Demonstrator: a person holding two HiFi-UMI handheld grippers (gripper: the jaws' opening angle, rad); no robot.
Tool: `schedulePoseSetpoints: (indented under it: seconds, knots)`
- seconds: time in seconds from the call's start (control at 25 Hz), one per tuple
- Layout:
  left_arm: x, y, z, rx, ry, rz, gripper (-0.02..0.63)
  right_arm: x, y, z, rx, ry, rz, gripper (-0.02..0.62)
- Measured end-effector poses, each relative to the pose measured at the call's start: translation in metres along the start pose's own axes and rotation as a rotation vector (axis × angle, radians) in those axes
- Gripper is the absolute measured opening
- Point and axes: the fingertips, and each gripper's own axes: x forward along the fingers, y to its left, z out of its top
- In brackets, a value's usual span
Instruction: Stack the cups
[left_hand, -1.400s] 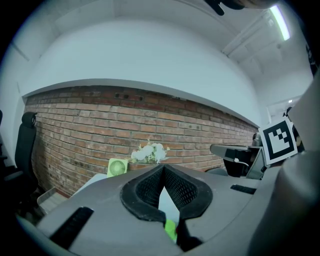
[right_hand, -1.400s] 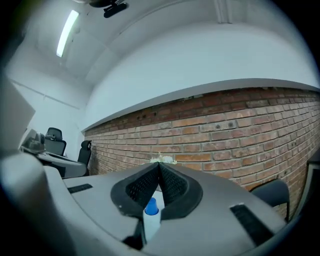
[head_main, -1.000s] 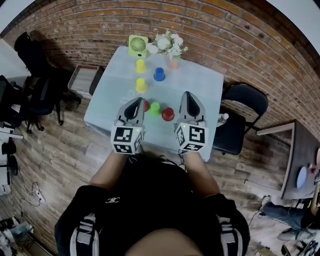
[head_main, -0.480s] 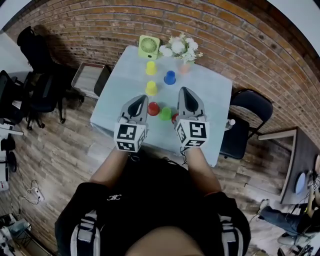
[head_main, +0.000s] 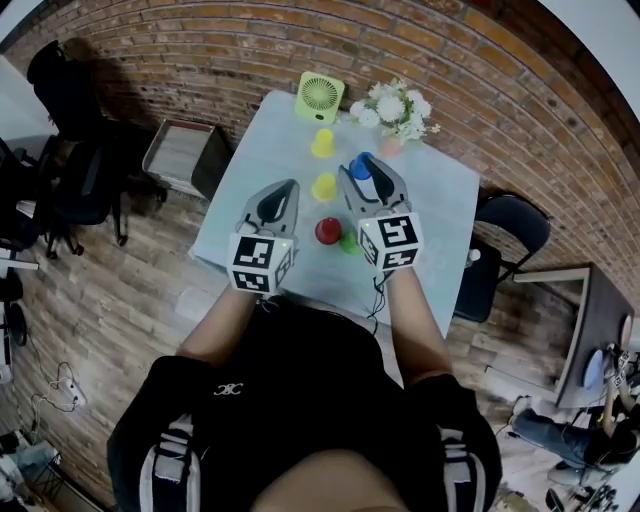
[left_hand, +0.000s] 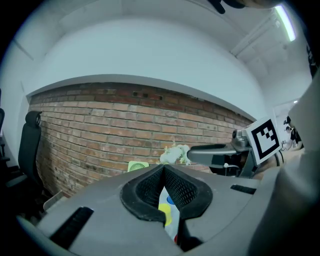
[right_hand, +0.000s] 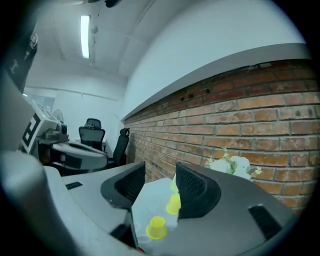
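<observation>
Pale table (head_main: 440, 200), brick wall (head_main: 200, 40), wood floor (head_main: 110, 320) | cups (head_main: 323, 186) mouth-down, axes upright | left gripper (head_main: 288, 188) closed, empty | right gripper (head_main: 366, 178) jaws just opened partway, empty

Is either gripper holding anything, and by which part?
Nothing is held. The left gripper is shut on nothing; the right gripper has just been opening, with nothing between its fingers.

Scattered cups (head_main: 323, 186); fan (head_main: 320, 97), flowers (head_main: 392, 108) behind them

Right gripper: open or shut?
Open. The right gripper has just been opening; its jaws stand apart with nothing between them.
</observation>
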Motion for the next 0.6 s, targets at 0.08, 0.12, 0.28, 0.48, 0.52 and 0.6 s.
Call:
schedulePoseSetpoints:
  seconds: [0.08, 0.12, 0.28, 0.48, 0.52, 0.6]
  knots:
    - [0.002, 0.016, -0.002, -0.020, -0.002, -0.002, -0.003, 0.020, 0.007, -0.013, -0.062, 0.080, 0.072, 0.226]
    - [0.003, 0.024, -0.003, -0.027, -0.004, -0.001, -0.003, 0.030, 0.011, -0.020, -0.099, 0.123, 0.111, 0.252]
    - [0.007, 0.053, -0.007, -0.041, -0.007, 0.007, -0.003, 0.059, 0.030, -0.052, -0.227, 0.295, 0.264, 0.351]
    - [0.011, 0.080, -0.015, -0.068, 0.004, 0.013, -0.003, 0.079, 0.049, -0.111, -0.350, 0.540, 0.415, 0.419]
    - [0.012, 0.084, -0.017, -0.075, 0.006, 0.013, -0.003, 0.082, 0.051, -0.124, -0.369, 0.587, 0.434, 0.424]
    - [0.012, 0.092, -0.019, -0.084, 0.009, 0.014, -0.003, 0.087, 0.054, -0.148, -0.396, 0.671, 0.461, 0.431]
